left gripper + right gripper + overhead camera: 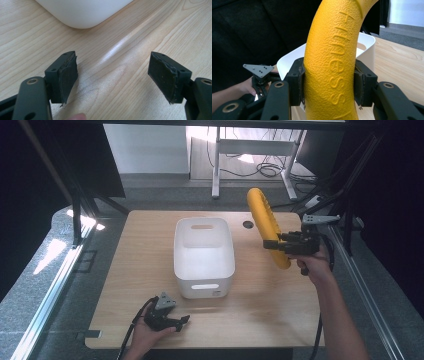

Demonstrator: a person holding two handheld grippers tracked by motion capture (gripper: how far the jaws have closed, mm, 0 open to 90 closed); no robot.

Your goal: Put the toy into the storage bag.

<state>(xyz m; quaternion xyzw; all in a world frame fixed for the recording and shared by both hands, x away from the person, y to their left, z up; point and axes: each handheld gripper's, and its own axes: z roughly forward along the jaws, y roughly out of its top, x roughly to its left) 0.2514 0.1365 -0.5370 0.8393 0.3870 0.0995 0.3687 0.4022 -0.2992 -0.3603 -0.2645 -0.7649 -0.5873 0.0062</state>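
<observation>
My left tool sits nearest the camera in the high view, at about 7 o'clock on the wooden surface, held low in my left hand with its grey three-cornered plate on top. Its jaws stand wide apart with nothing between them; in the left gripper view they frame bare wood grain, and a rounded corner of the white bin lies ahead of them at 12 o'clock, apart from both pads.

My right tool is raised above the surface at about 3 o'clock, gripped by my right hand. Its jaws are clamped on a yellow ring, which stands nearly on edge and tilts away toward 12 o'clock. In the right gripper view the pads press both sides of the ring's pebbled band, and raised lettering reading "fitness" runs along it.

The white bin stands upright at the centre of the surface, open at the top, with slot handles in its near and far walls. The ring hangs just beside it, off its 3 o'clock side, not touching it.
</observation>
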